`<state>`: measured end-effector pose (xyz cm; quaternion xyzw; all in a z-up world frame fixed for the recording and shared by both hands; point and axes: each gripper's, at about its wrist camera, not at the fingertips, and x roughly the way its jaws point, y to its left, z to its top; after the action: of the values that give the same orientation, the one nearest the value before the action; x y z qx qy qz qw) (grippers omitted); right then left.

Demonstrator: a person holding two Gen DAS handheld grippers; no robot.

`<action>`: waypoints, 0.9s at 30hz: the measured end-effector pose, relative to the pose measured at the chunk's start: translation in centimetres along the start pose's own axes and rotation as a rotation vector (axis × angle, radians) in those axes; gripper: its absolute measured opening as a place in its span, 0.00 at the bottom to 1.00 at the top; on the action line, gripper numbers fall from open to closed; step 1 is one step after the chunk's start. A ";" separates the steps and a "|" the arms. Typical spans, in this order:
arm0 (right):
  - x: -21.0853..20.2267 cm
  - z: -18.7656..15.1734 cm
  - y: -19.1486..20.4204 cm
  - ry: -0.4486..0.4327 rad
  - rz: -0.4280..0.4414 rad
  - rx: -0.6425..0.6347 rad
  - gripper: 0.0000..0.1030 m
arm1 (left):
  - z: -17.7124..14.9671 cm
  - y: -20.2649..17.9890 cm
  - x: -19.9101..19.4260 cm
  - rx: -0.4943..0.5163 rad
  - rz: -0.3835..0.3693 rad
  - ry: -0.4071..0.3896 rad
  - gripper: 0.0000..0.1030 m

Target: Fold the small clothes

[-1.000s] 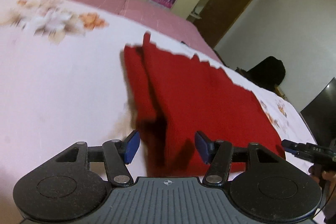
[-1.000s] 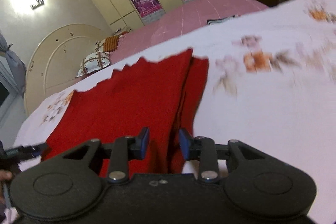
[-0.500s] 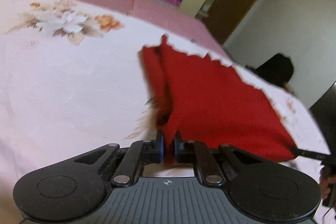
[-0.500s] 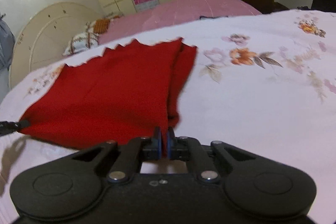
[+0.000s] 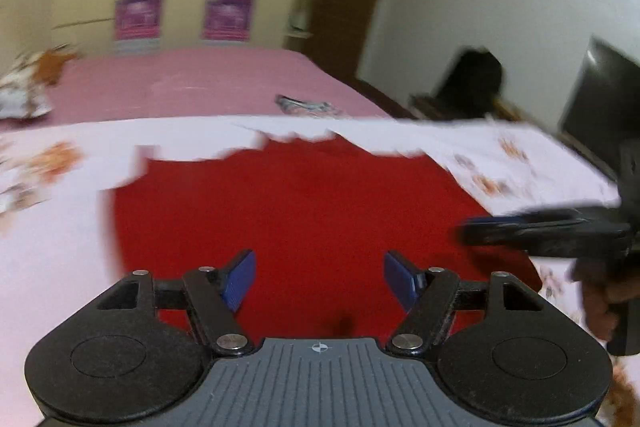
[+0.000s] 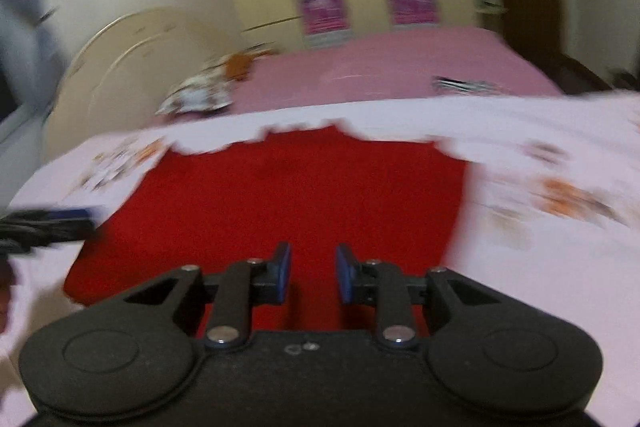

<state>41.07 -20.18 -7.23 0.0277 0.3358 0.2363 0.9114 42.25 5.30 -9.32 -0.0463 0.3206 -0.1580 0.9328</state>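
1. No container is in either view; your work surface is the white floral sheet (image 5: 60, 235), with a pink bed (image 5: 192, 87) behind it.
2. The red garment (image 5: 304, 211) lies flat on that sheet as one broad panel, and its far edge looks jagged. Motion blur hides seams and fine folds.
3. Your left gripper (image 5: 318, 279) has its jaws wide apart, with nothing between the blue pads (image 5: 240, 279). It sits over the garment's near edge.
4. Your right gripper (image 6: 312, 277) has its jaws parted by a narrower gap, also empty, above the same near edge.
5. In the left view your right gripper reaches in from the right, above the garment's right edge; whether it touches the cloth cannot be told.
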 end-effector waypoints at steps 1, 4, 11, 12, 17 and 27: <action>1.5 -0.1 1.5 0.019 0.013 -0.058 0.24 | -0.4 -0.4 1.4 0.008 0.015 0.018 0.69; 3.1 -1.4 3.1 0.037 -0.056 -0.241 0.22 | -2.1 1.9 1.8 0.005 0.109 0.043 0.66; 0.1 -2.0 -3.7 0.046 -0.086 -0.180 0.24 | -1.3 6.2 -0.8 -0.053 0.104 0.021 0.42; -0.1 -1.2 -3.5 0.025 -0.089 -0.174 0.27 | -0.7 5.7 -0.7 -0.041 0.119 -0.012 0.69; 3.4 3.5 -2.5 -0.010 -0.105 -0.061 0.29 | 3.7 3.1 3.5 0.019 0.076 -0.059 0.96; 10.5 3.9 -2.2 0.066 -0.272 -0.189 0.43 | 3.5 6.4 9.5 0.009 0.145 0.047 0.87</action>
<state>51.37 -16.94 -10.93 -0.1115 0.3426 0.1419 0.9220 53.21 8.24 -13.32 -0.0152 0.3443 -0.0925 0.9342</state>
